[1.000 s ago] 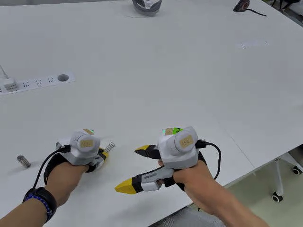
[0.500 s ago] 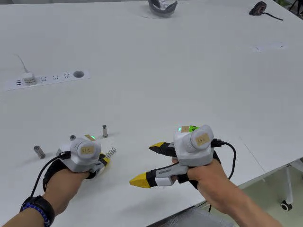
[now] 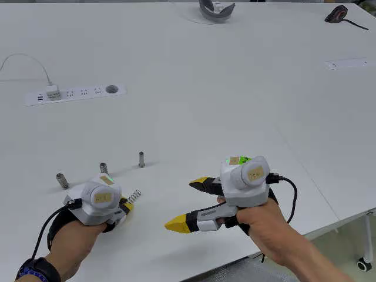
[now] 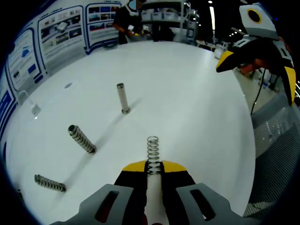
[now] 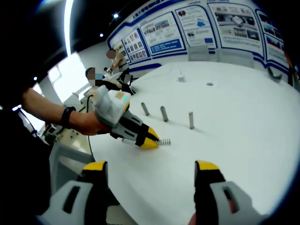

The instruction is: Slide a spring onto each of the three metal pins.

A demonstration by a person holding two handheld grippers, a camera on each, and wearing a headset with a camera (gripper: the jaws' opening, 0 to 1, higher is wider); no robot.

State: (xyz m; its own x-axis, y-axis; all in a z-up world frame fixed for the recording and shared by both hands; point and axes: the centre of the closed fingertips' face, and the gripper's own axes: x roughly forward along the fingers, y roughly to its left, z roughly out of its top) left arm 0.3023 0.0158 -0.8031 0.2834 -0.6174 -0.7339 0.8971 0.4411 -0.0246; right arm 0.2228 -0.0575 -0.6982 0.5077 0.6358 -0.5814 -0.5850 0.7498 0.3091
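My head camera had swung since a second before, so all three pins came into sight. The grippers themselves had hardly shifted. The left gripper (image 3: 126, 204) had its jaws pinched tight on one end of a little spring (image 3: 135, 195). The spring stuck out in front, low over the white table (image 3: 235, 88). It was near the bare pin (image 3: 141, 159) but not touching it. The middle pin (image 3: 104, 168) and the left pin (image 3: 61, 180) each already wore a spring. The right gripper (image 3: 185, 204) hung close by, its jaws wide apart with nothing between them.
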